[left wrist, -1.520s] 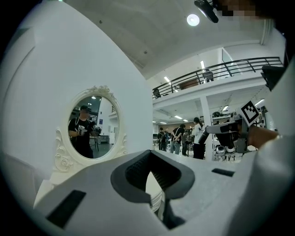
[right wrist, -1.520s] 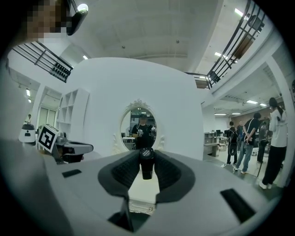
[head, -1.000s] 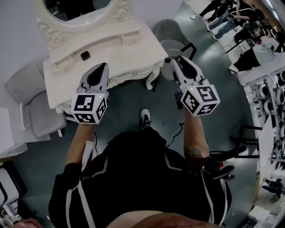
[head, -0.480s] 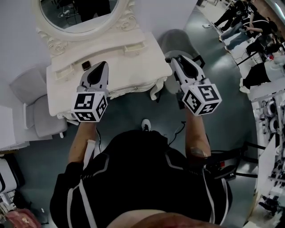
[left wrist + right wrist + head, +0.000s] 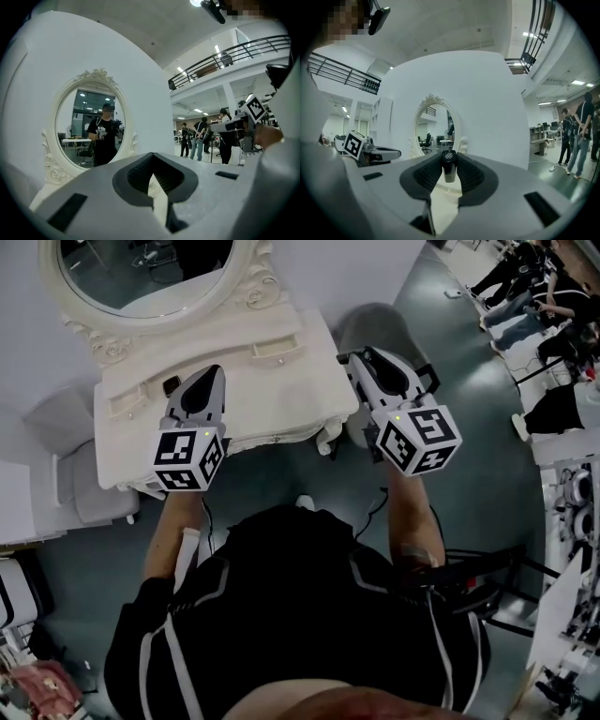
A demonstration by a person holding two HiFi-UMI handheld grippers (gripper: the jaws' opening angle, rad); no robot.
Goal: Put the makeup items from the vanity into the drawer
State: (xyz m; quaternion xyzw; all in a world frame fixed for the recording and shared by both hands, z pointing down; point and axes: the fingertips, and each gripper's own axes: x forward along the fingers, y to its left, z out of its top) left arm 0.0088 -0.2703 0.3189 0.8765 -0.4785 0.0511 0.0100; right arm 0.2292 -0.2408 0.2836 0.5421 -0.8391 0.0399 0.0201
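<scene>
The white vanity (image 5: 272,395) with its oval mirror (image 5: 141,277) stands ahead of me. A small dark item (image 5: 172,384) lies on its top near the left end. My left gripper (image 5: 212,373) hovers over the vanity's front left, jaws shut with nothing between them (image 5: 151,159). My right gripper (image 5: 350,358) is at the vanity's right end, shut on a small tube with a black cap (image 5: 449,168) that stands upright between the pads. Both grippers point level toward the mirror (image 5: 433,129).
A grey upholstered stool (image 5: 380,324) sits just right of the vanity, and a grey chair (image 5: 56,442) to its left. Two small drawer fronts (image 5: 277,348) sit on the vanity's raised back shelf. People stand at desks far right (image 5: 544,315).
Both grippers have moved forward toward the vanity as the person stepped closer. The right gripper keeps the same tube. The foot seen earlier is now hidden under the body.
</scene>
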